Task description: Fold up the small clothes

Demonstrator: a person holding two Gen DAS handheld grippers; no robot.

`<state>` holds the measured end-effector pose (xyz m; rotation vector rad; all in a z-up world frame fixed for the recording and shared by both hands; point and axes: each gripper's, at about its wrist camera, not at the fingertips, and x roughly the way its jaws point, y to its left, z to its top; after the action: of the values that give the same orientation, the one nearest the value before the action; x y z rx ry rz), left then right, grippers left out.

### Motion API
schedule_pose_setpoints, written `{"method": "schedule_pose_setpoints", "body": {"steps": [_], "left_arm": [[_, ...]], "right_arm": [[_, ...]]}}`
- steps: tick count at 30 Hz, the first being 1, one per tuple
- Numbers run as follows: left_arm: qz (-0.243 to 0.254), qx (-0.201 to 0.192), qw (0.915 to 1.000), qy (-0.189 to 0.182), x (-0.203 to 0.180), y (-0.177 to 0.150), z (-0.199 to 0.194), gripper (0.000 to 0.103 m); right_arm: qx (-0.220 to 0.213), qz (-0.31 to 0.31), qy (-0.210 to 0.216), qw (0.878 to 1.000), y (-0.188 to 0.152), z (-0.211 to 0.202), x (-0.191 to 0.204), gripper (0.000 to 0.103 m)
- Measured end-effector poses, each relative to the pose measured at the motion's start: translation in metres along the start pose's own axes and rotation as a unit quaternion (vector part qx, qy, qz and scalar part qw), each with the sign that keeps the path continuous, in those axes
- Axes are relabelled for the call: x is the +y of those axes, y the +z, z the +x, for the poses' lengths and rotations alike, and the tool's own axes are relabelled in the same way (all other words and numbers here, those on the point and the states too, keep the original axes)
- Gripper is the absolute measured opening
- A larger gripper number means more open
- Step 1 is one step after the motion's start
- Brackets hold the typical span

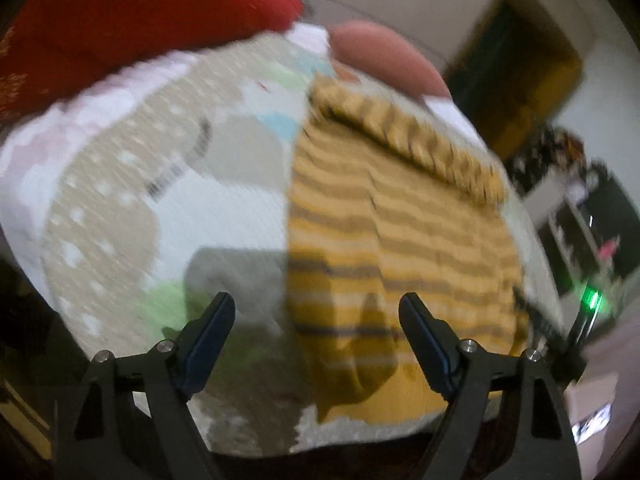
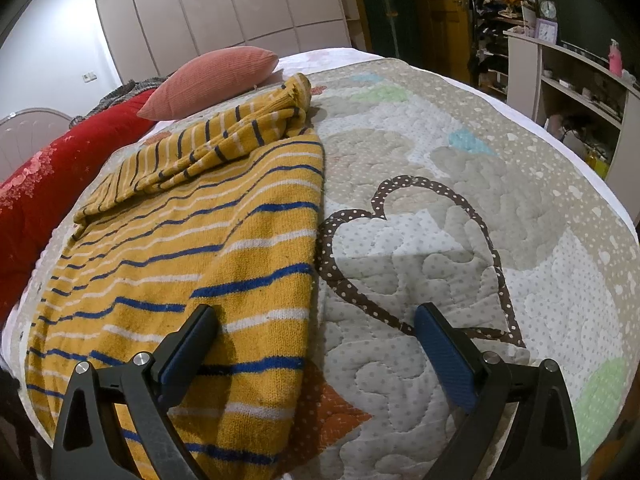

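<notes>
Both spread wide, empty: left hand-held gripper [image 1: 316, 336] and right hand-held gripper [image 2: 316, 344] hover over striped sweater [image 2: 180, 264] on quilt [image 2: 460, 240].

Patchwork quilt [image 2: 460, 184], pink pillow [image 2: 212, 80], red blanket [image 2: 36, 188] — shelving [image 2: 568, 76], wardrobe doors [image 2: 224, 4]

Looking into a home bedroom: bed [image 2: 600, 216] wearing a patchwork quilt [image 2: 460, 208], pink pillow [image 2: 212, 80] lying at its head, built-in wardrobe doors [image 2: 208, 4] lining the wall, cluttered shelving [image 2: 576, 76] standing alongside.
</notes>
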<state>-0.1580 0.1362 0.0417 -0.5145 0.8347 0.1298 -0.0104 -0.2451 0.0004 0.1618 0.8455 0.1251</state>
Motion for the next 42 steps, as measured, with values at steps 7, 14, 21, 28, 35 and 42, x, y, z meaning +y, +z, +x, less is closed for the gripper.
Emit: {"method": "schedule_pose_setpoints", "body": {"steps": [7,14,21,28,35,42], "left_arm": [[-0.041,0.024,0.9988,-0.010,0.044,0.034,0.028,0.083],[-0.014,0.056,0.9928,-0.104,0.020,0.045,0.060,0.084],[-0.033,0.084,0.9721,-0.216,-0.007,0.028,0.086,0.083],[-0.055,0.120,0.9481,-0.289,-0.007,-0.009,0.078,0.083],[-0.003,0.129,0.9578,-0.257,-0.024,-0.039,0.072,0.083],[-0.020,0.139,0.9694,-0.202,-0.019,-0.044,0.078,0.010]], "right_arm": [[-0.002,-0.007,-0.010,1.000,-0.002,0.001,0.004,0.102],[0.005,0.076,0.095,0.993,0.007,-0.008,-0.029,0.102],[0.037,0.204,0.262,0.943,0.008,-0.001,-0.077,0.102],[0.119,0.207,0.406,0.882,-0.006,0.022,-0.048,0.103],[0.139,0.201,0.426,0.871,-0.030,0.024,-0.026,0.097],[0.129,0.182,0.364,0.904,-0.043,0.014,-0.015,0.070]]}}
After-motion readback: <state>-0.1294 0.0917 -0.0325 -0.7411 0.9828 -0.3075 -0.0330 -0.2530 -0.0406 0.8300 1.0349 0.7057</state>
